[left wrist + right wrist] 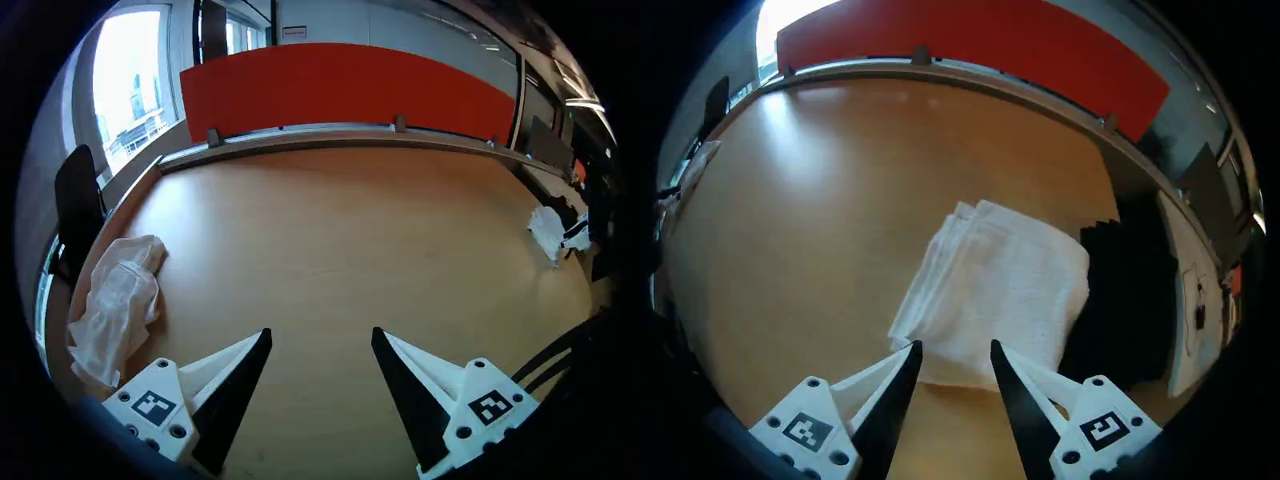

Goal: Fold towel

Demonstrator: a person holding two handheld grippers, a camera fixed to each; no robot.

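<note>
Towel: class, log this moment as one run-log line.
towel: folded, on table | right gripper: open, at towel's near edge | left gripper: open, over table | cloth: crumpled, at table edge

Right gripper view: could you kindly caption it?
Open right gripper facing a folded white towel on a wooden table.

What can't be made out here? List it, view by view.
Right gripper view: the folded towel's near edge sits behind the right gripper's fingertips; contact unclear.
Right gripper view: the black object beside it is too dark to identify.
Left gripper view: the white bundle far right is too small to identify.
</note>
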